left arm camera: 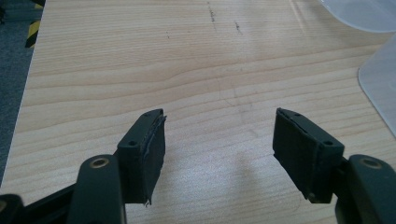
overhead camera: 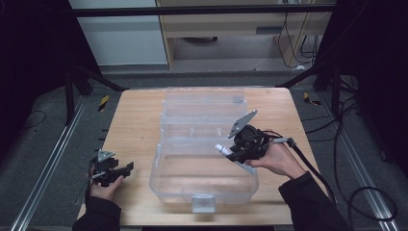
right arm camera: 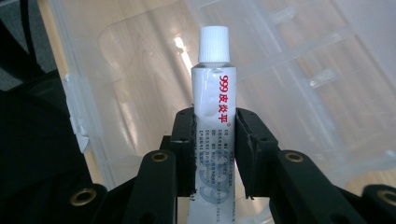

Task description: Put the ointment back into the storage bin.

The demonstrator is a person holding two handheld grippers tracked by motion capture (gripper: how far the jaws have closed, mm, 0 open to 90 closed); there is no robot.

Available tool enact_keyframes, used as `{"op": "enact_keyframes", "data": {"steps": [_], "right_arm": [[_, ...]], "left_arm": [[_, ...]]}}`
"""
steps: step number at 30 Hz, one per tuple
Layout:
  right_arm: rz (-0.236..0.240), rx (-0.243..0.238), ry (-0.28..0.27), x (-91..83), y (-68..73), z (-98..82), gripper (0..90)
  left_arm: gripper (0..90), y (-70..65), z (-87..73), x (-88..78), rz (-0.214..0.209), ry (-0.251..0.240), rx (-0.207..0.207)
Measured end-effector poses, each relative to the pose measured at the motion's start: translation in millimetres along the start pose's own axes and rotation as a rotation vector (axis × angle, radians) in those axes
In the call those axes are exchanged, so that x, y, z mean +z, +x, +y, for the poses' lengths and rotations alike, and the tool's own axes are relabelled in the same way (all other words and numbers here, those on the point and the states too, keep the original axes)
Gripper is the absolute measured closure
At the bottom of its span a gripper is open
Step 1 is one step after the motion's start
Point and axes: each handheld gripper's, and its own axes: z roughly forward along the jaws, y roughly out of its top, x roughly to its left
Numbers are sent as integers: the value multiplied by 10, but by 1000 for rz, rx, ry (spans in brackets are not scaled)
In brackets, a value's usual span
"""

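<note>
A clear plastic storage box (overhead camera: 159,178) lies open in the middle of the wooden table (overhead camera: 137,120), its lid folded back. My right gripper (overhead camera: 230,153) hangs over the box's right side, shut on a small white ointment tube (overhead camera: 220,148) with a white cap and red print. In the right gripper view the tube (right arm camera: 214,93) stands upright between the jaws, cap pointing away, with the box (right arm camera: 303,84) behind it. My left gripper (overhead camera: 126,168) rests low at the table's front left, open, with bare wood between its pads (left arm camera: 154,149).
The box's latch (overhead camera: 202,202) faces the table's front edge. A corner of the clear box (left arm camera: 380,79) reaches into the right of the left gripper view. Cables (overhead camera: 356,192) trail on the grey floor to the right. Black frame legs (overhead camera: 70,91) stand beside the table.
</note>
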Motion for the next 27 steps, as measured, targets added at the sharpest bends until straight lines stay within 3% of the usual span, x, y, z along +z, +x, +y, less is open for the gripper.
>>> {"op": "enact_keyframes", "data": {"steps": [10,23,27], "right_arm": [[56,-70,72,246,52,19,699],[92,-180,196,600,148,-4,699],[100,-212,208,667,151,-20,699]], "left_arm": [[345,2,-1,2,-1,1,0],[345,2,-1,-1,-3,-1,0],[345,4,-1,0,-3,1,0]]}}
